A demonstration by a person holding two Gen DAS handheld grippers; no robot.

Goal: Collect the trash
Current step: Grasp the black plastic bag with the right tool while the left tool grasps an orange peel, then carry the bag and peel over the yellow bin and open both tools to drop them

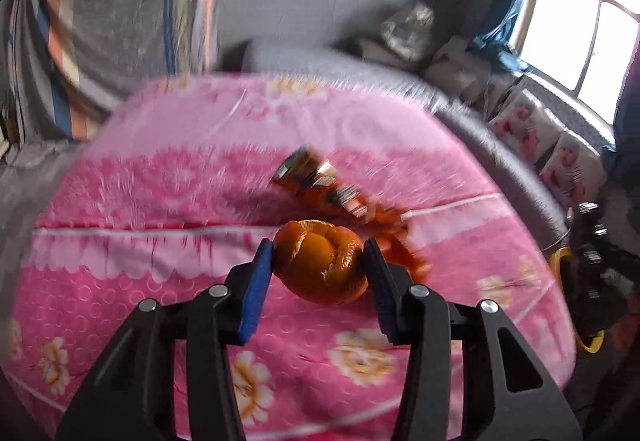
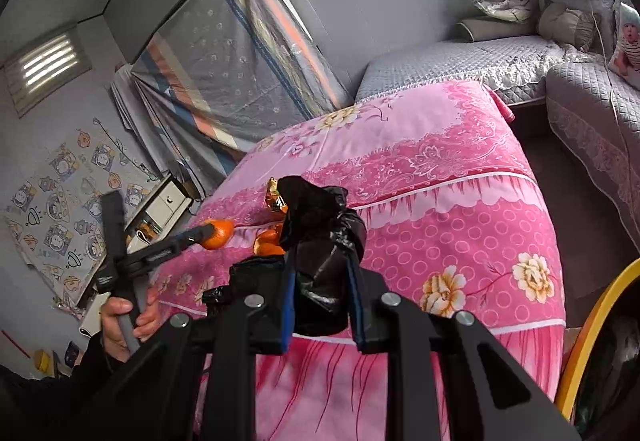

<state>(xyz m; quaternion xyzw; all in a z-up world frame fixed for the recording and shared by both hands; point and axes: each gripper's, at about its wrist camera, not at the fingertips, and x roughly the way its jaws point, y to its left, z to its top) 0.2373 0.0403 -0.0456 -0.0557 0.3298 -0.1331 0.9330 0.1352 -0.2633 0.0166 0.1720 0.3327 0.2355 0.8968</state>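
Left gripper (image 1: pixel 319 261) clamped on a curled orange peel (image 1: pixel 322 265), blue pads (image 1: pixel 256 293) pressing its two sides, peel lifted just above the pink floral bedspread (image 1: pixel 160 225). From the right wrist view, same peel (image 2: pixel 218 234) at about 9 o'clock of centre, pinched at the tip of the left gripper (image 2: pixel 208 233), with a bare hand (image 2: pixel 120 325) wrapped round the handle at 8 o'clock.

Beyond the held peel, toward 1 o'clock in the left view, a crumpled orange-and-silver snack wrapper (image 1: pixel 320 185) lying on the bedspread, blurred by motion. More loose peel pieces (image 1: pixel 404 253) just beside the right pad, also on the cloth – seen again from the right wrist as orange scraps (image 2: pixel 269 241) beside the black plastic.

Right gripper (image 2: pixel 320 293) closed on a bunched black trash bag (image 2: pixel 324 253), plastic squeezed between the blue pads (image 2: pixel 287 305) and bulging upward toward 12 o'clock. Yellow rim of a bin (image 2: pixel 592 325) at 4 o'clock – contents too dark to tell.
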